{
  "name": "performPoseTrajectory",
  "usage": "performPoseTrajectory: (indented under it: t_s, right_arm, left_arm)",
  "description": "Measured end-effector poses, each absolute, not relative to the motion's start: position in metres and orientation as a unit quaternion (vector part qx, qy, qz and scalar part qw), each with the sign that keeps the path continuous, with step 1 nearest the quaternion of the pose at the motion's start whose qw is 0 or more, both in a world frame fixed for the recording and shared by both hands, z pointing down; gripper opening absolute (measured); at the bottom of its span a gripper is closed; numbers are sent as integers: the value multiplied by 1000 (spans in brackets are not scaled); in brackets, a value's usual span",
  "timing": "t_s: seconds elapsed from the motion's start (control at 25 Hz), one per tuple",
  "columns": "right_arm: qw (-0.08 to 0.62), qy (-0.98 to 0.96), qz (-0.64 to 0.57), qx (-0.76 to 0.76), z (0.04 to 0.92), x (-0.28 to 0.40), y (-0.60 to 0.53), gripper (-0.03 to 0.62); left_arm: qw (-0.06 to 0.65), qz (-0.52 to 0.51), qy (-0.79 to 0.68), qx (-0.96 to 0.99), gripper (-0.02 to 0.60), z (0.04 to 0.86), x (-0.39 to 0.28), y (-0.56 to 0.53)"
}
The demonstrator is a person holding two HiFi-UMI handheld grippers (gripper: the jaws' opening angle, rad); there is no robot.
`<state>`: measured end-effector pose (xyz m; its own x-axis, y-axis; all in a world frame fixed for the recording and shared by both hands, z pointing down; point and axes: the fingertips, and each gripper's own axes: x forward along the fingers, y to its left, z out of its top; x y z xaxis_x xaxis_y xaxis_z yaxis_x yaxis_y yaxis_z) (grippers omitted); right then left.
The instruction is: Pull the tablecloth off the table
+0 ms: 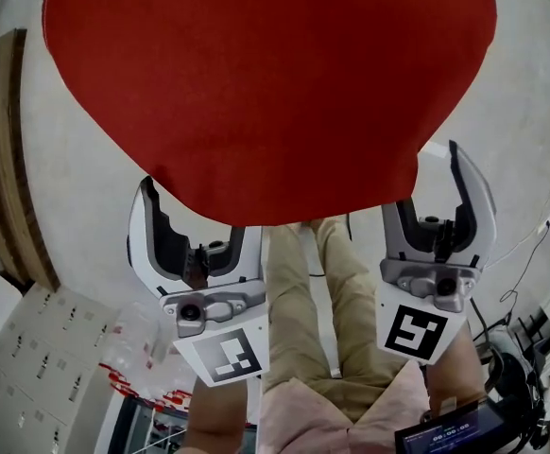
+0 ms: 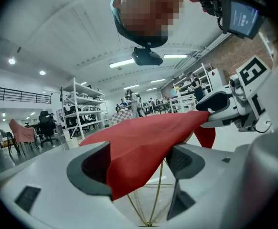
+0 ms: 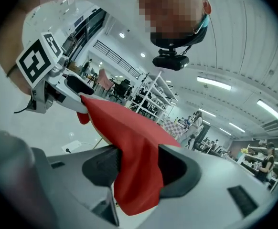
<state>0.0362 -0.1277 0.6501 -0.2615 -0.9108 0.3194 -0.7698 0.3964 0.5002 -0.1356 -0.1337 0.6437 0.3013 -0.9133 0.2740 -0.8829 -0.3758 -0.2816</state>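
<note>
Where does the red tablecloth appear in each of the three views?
Head view: tablecloth fills the upper centre.
Left gripper view: tablecloth at centre, between the jaws.
Right gripper view: tablecloth at centre, between the jaws.
Shared landmark: right gripper, at the tablecloth's edge.

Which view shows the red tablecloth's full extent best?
Head view: nearly the whole tablecloth spread out, near edge included. The left gripper view and right gripper view each show only an edge hanging between the jaws, and a foreshortened top.
</note>
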Motion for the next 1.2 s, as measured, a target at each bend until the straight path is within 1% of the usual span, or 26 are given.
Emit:
performPoseTrajectory:
  t_s: [0.04, 0.16, 0.24, 0.32, 0.36, 0.44, 0.64, 0.76, 0.84, 1.04, 1.2]
  right_arm:
    - [287, -787, -117, 533, 649, 35, -128, 227]
    - [290, -793, -105, 525, 644, 27, -128, 161]
    - [296, -793, -101, 523, 640, 26, -129, 127]
    - [305, -791, -92, 522, 636, 27, -131, 106]
    - [307, -791, -88, 522, 634, 27, -133, 83]
    - [306, -791, -81, 524, 627, 26, -140, 61]
    - [289, -794, -35, 534, 606, 25, -152, 48]
    - [276, -799, -15, 534, 580, 24, -160, 43]
    - [273, -803, -17, 529, 560, 23, -169, 38]
    - [268, -812, -19, 519, 517, 20, -186, 32]
    - [243, -818, -16, 521, 479, 18, -198, 32]
  left_arm:
    - [40, -195, 557, -807, 364, 642, -134, -135]
    - [42, -194, 554, -808, 242, 637, -131, -139]
    - [42, -199, 552, -809, 204, 635, -129, -141]
    - [39, -210, 548, -809, 199, 634, -127, -143]
    - [37, -215, 546, -809, 195, 634, -126, -144]
    - [30, -221, 542, -810, 171, 632, -124, -148]
    - [8, -220, 532, -818, 85, 613, -120, -157]
    - [4, -221, 522, -824, 53, 588, -118, -165]
    - [12, -221, 514, -829, 43, 567, -117, -175]
    - [29, -210, 509, -834, 41, 519, -115, -191]
    - [-12, -167, 538, -826, 42, 484, -119, -199]
